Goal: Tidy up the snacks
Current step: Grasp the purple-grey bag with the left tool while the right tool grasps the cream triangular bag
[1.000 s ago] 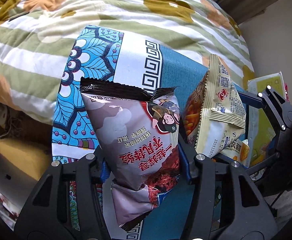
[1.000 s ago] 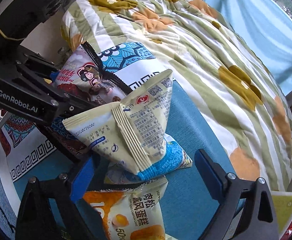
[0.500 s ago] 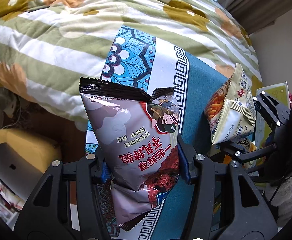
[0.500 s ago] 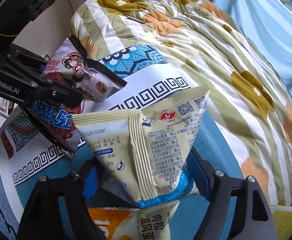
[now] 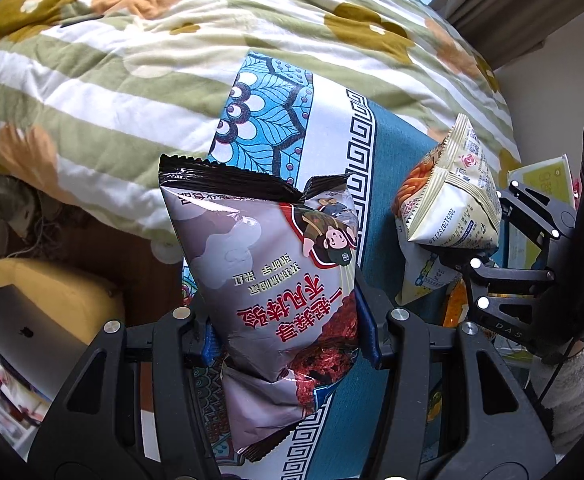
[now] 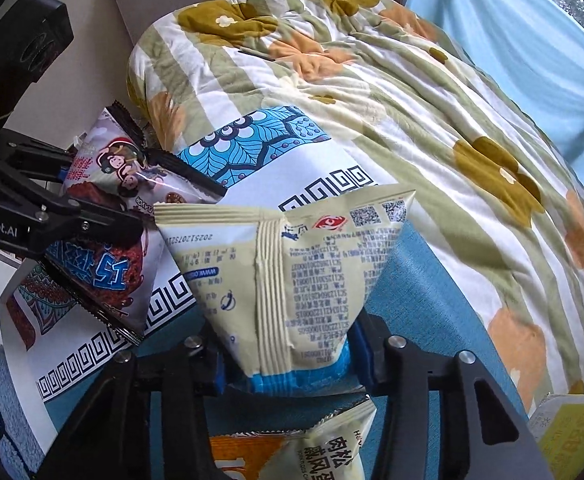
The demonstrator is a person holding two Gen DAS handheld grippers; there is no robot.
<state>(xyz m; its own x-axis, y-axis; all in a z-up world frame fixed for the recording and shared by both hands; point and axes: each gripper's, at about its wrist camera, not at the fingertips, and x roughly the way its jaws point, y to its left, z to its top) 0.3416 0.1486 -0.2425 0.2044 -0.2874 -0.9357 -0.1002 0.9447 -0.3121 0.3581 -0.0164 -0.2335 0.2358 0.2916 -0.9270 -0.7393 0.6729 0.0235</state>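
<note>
Green-and-white striped cotton, scattered with orange and olive flowers, covers most of both views: a quilt (image 5: 140, 80) heaped over the far half of the scene. A pale blue curtain (image 6: 532, 48) hangs beyond it on the right of the right wrist view. Nearer lies a teal mat (image 6: 424, 292) with a white key-pattern border and a blue leaf panel at its far left end, tucked against the quilt's edge.

In the left wrist view a grey laptop (image 5: 24, 332) and a yellow cushion (image 5: 52, 292) sit low on the left, beside the bed.

The left gripper (image 5: 288, 336) is clamped on the grey snack bag (image 5: 268, 264), its blue pads pressing into the lower part of the pack from both sides; the bag stands upright between them, black crimped top pointing far, lifted above the mat's left end.

The right gripper (image 6: 288, 364) is pinched on the cream snack bag (image 6: 288, 264), pads squeezing the blue bottom band so that the pack fans out wide above them. This bag is held over the teal middle of the mat, just right of the grey one.

Directly beneath it, near the camera, an orange-and-white snack pack (image 6: 292, 448) lies on the mat. A yellow-green packet (image 6: 572, 432) shows at the near right corner.
</note>
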